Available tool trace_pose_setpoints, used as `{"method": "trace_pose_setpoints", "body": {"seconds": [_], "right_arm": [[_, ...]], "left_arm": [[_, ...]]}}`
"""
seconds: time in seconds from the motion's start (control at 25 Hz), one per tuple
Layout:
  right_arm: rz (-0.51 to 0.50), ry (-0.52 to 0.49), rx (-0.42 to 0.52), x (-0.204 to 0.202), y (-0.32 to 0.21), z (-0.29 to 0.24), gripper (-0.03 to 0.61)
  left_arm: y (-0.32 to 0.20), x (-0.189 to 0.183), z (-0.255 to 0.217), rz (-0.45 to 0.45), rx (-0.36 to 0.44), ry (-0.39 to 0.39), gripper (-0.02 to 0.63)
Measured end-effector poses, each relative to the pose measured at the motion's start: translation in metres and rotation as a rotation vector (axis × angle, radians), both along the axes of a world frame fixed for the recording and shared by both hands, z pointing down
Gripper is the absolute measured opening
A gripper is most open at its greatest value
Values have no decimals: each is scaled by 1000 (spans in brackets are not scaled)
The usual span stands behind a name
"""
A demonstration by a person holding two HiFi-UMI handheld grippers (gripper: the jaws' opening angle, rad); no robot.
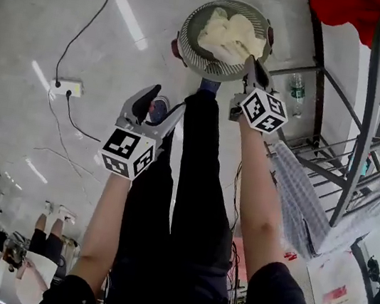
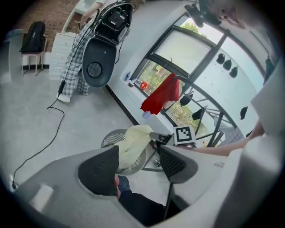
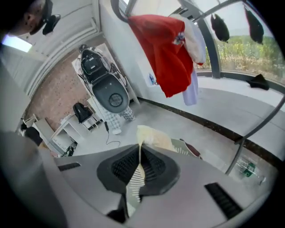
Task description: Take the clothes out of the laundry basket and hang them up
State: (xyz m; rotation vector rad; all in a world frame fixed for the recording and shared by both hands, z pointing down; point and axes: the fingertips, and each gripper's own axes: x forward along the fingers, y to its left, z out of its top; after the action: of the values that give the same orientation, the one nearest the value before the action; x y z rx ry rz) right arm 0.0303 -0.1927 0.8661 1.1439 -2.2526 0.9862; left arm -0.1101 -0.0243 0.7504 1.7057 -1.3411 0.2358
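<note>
The right gripper view shows the right tongs pressed together on a thin fold of the pale yellow cloth. The ribbed black pads bite its edge, so the soft, crumpled fabric hangs from one point rather than in a bundle. In the left gripper view the cloth droops from that pinch toward the round grey laundry basket, a slatted tub standing on the floor; whether its lower end is clear of the rim I cannot tell. The left tongs stand spread and empty just beside the cloth, probably placed to take a second edge and stretch it flat. The drying rack, built of grey metal tubes, stands to the person's right with a red garment draped over its top bar, so the hanging step looks near.
</note>
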Motion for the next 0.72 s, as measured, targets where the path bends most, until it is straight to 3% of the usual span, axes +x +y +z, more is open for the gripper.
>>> {"method": "trace_pose_setpoints", "body": {"seconds": [0.32,0.48,0.72], "right_arm": [[-56,-102,149,10,22,-183,9],[-82,-171,252,8,34,-298,9],[-61,-276,325,7,84,-442,11]], "left_arm": [[-8,2,-90,34,54,8,287],[-29,23,-146,101,114,20,287],[-40,70,-223,215,156,-5,287]]}}
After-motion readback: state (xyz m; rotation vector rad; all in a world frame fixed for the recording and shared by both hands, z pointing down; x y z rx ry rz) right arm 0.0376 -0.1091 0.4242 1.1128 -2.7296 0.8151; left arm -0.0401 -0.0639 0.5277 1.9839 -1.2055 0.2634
